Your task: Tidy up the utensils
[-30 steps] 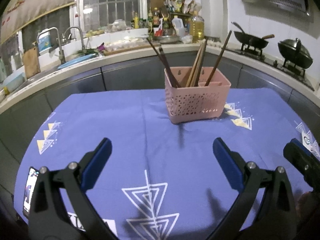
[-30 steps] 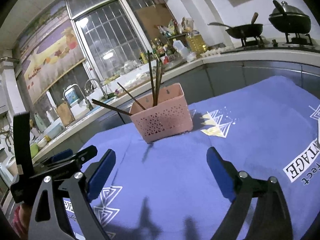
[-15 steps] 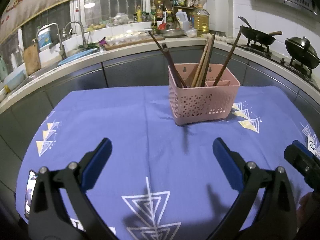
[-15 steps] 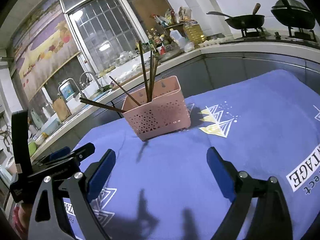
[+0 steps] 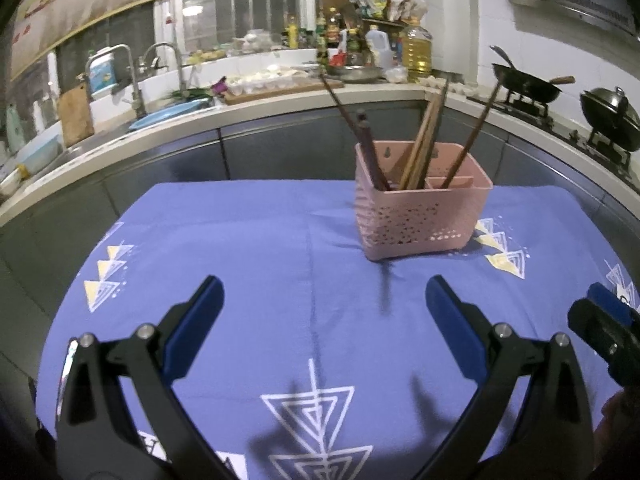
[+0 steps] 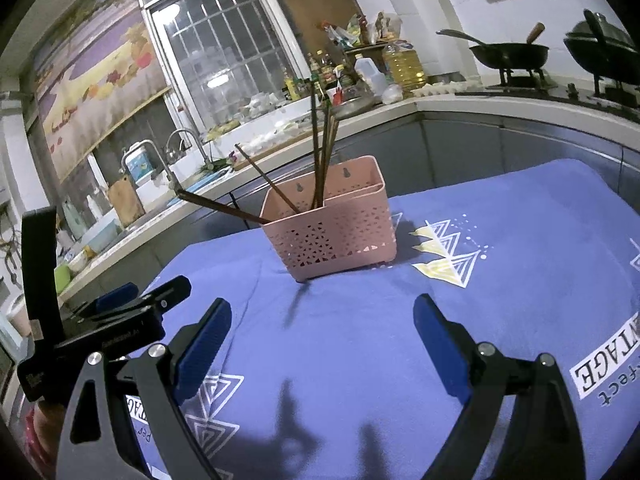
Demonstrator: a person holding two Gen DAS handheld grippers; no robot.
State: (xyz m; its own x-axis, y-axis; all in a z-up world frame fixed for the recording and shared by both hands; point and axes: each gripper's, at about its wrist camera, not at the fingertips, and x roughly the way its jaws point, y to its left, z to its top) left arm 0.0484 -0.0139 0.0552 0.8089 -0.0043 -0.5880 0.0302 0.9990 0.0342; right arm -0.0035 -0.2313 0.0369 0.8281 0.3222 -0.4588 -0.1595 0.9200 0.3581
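A pink perforated utensil holder (image 5: 420, 216) (image 6: 332, 228) stands upright on the blue tablecloth (image 5: 280, 248) (image 6: 500, 220), with a divider inside. Several dark and light wooden chopsticks (image 5: 420, 148) (image 6: 320, 152) lean in its compartments, some splayed to the left. My left gripper (image 5: 324, 300) is open and holds nothing, well short of the holder. My right gripper (image 6: 322, 322) is also open with nothing in it, hovering over the cloth in front of the holder. The left gripper's body (image 6: 120, 320) shows at the left of the right wrist view.
A kitchen counter (image 5: 280, 96) curves behind the table with a sink, taps, bottles and a cutting board. Two woks (image 5: 528, 84) sit on a stove at the right. A phone (image 5: 66, 368) lies at the cloth's left edge.
Both views have drawn a little closer to the holder, which now sits lower and larger in frame. Both grippers stay open.
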